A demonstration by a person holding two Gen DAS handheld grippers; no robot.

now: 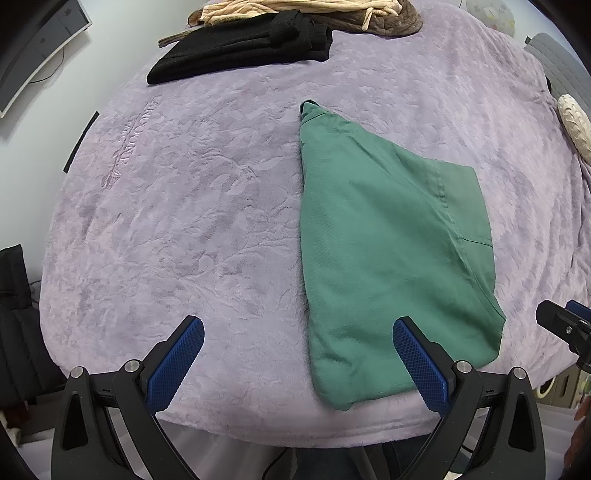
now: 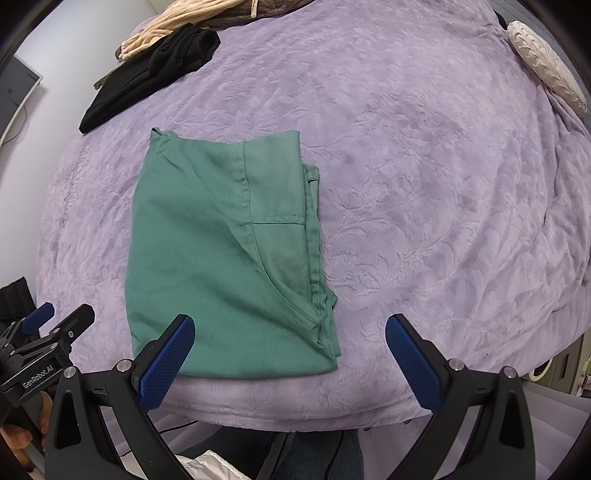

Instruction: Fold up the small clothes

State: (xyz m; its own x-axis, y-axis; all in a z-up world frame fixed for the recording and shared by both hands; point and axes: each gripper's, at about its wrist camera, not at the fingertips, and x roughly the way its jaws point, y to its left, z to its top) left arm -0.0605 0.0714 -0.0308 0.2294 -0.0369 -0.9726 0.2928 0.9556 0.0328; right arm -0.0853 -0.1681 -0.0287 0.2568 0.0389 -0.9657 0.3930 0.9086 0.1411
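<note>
Green garment point(image 2: 221, 254) lies folded into a compact rectangle on the purple blanket point(image 2: 424, 184); this item appears nearly finished. Left gripper point(image 1: 295, 354) and right gripper point(image 2: 290, 354) both released, holding nothing. Black garment point(image 1: 240, 48) and beige pile point(image 1: 295, 7) at 12 o'clock seemingly remain.

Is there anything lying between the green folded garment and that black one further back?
Nothing: between the green garment and the black garment only bare purple blanket shows, clearest in the right wrist view.

A: What colour is the folded cloth point(image 2: 221, 258)?
B: Plain green. The blanket point(image 2: 424, 184) under it is purple with a leaf pattern.
A: And the tongs?
B: The left tongs point(image 1: 297, 362) and right tongs point(image 2: 290, 362) are black with blue dotted pads point(image 2: 168, 363).
</note>
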